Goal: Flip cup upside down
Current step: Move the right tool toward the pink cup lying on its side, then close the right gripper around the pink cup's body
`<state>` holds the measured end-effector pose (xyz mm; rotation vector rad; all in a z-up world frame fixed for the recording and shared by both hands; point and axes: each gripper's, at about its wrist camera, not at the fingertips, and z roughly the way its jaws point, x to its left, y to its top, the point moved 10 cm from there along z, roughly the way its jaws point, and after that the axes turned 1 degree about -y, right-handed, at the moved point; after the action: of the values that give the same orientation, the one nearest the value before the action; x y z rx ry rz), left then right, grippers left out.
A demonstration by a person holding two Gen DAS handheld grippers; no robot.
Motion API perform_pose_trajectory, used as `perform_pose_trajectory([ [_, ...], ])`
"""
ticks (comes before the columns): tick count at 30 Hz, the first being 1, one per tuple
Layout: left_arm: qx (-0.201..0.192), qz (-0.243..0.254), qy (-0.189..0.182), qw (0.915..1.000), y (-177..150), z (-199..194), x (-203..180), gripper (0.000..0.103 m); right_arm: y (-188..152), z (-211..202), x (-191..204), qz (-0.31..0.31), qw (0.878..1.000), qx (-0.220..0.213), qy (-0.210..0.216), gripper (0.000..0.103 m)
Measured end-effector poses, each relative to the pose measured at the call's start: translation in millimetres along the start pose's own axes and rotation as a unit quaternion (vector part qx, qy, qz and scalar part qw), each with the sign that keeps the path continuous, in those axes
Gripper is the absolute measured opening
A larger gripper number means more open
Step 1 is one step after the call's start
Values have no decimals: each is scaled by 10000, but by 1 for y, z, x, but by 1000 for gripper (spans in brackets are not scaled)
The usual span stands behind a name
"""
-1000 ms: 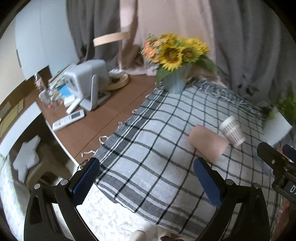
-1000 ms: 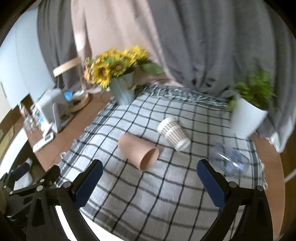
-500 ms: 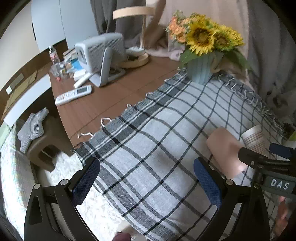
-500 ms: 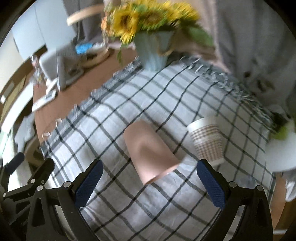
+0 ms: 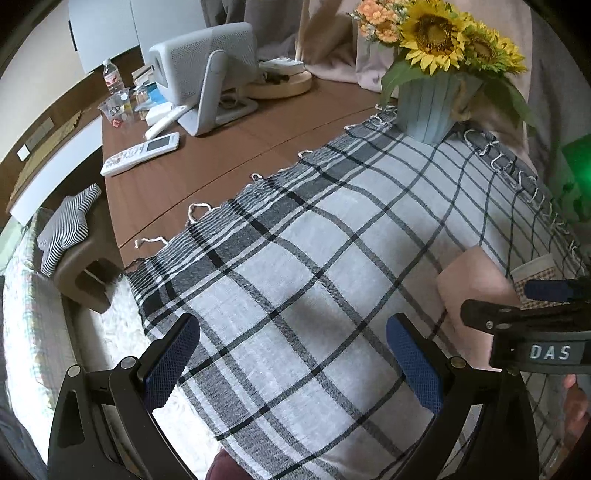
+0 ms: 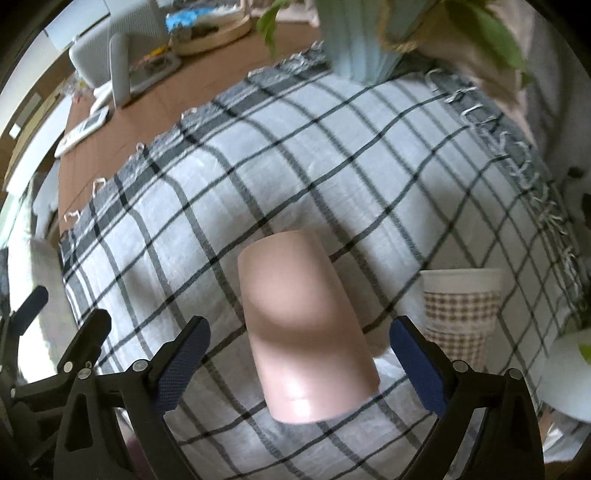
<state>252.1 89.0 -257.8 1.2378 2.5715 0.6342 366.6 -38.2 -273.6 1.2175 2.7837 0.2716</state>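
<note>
Closing in, the right gripper [image 6: 299, 363] now straddles the lying pink cup [image 6: 306, 325], jaws spread, nothing grasped; left gripper [image 5: 291, 363] likewise unclenched.

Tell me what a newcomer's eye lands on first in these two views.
The pink cup dominates the right wrist view, lying on its side on the checked cloth between the open fingers of the right gripper. Just to its right lies a white paper cup with a brown check band. In the left wrist view, the sunflowers in a pale blue vase stand at the cloth's far edge.
</note>
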Motion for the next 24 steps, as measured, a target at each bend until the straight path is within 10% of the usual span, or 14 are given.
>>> perform_pose_trajectory([
  [24, 335, 708, -140, 9968, 9, 30, -7, 103, -14, 34, -14, 695, 9956, 570, 265, 77],
])
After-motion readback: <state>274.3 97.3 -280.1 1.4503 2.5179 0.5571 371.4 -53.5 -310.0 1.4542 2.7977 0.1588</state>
